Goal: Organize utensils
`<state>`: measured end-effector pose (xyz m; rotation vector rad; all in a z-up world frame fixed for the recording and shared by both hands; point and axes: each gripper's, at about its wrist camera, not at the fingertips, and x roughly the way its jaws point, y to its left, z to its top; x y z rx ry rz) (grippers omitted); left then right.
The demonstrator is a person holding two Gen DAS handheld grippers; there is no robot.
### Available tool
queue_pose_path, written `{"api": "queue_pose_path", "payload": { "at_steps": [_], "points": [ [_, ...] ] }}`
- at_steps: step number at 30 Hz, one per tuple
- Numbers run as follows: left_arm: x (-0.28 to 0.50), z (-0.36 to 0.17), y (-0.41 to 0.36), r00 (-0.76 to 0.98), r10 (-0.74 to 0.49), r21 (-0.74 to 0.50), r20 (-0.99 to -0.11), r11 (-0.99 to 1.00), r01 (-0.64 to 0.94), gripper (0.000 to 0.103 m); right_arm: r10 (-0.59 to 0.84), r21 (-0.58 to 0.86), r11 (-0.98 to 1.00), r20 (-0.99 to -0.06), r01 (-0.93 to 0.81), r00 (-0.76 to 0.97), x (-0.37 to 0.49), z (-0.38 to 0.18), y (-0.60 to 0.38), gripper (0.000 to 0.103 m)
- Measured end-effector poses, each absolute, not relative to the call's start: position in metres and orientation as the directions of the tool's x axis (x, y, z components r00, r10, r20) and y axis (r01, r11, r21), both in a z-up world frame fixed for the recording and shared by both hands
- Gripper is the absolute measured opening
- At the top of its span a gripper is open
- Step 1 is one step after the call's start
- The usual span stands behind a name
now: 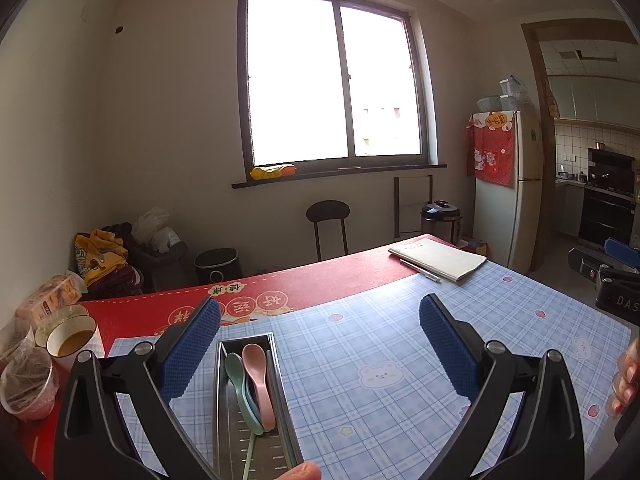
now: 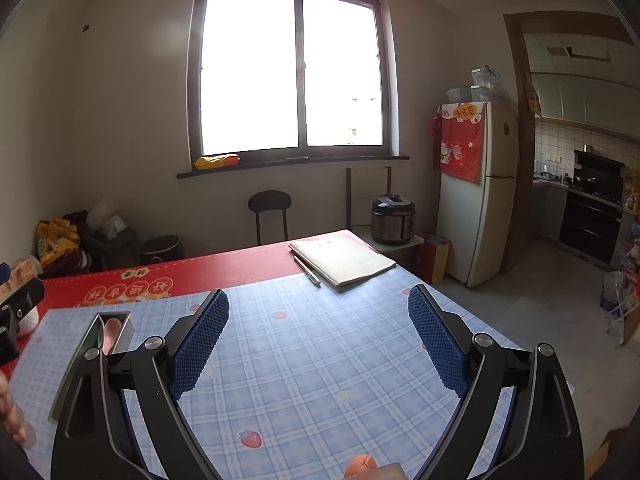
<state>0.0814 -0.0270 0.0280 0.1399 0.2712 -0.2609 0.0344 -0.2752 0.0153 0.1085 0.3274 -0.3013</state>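
Note:
A long metal utensil tray [image 1: 280, 408] lies on the blue checked mat, running away from me. A pink spoon [image 1: 258, 372] and a green spoon [image 1: 236, 376] rest inside it, bowls toward the far end. My left gripper [image 1: 320, 320] hovers open above the mat, its left finger beside the tray's far end, nothing between the pads. In the right wrist view the same tray [image 2: 124, 330] shows at the left with the pink spoon [image 2: 110, 334] in it, partly hidden by a finger. My right gripper [image 2: 318, 308] is open over bare mat, well right of the tray.
A notebook [image 1: 440, 258] with a pen [image 1: 420, 270] beside it lies at the table's far right corner. Bowls [image 1: 72, 340] and plastic-covered cups [image 1: 26, 388] crowd the left edge on the red cloth [image 1: 280, 280]. A person's fingertips [image 1: 624, 384] show at the right.

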Motion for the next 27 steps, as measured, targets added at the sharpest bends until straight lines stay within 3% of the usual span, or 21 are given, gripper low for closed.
{"api": "queue_pose_path", "payload": {
  "at_steps": [27],
  "points": [
    [0.0816,0.0234,-0.0309,0.926,-0.245,0.100,-0.286,0.954,0.283,0.097,-0.269,0.065,0.950,-0.333,0.306,0.904,0.0335,0.0131,-0.2777,0.088]
  ]
}}
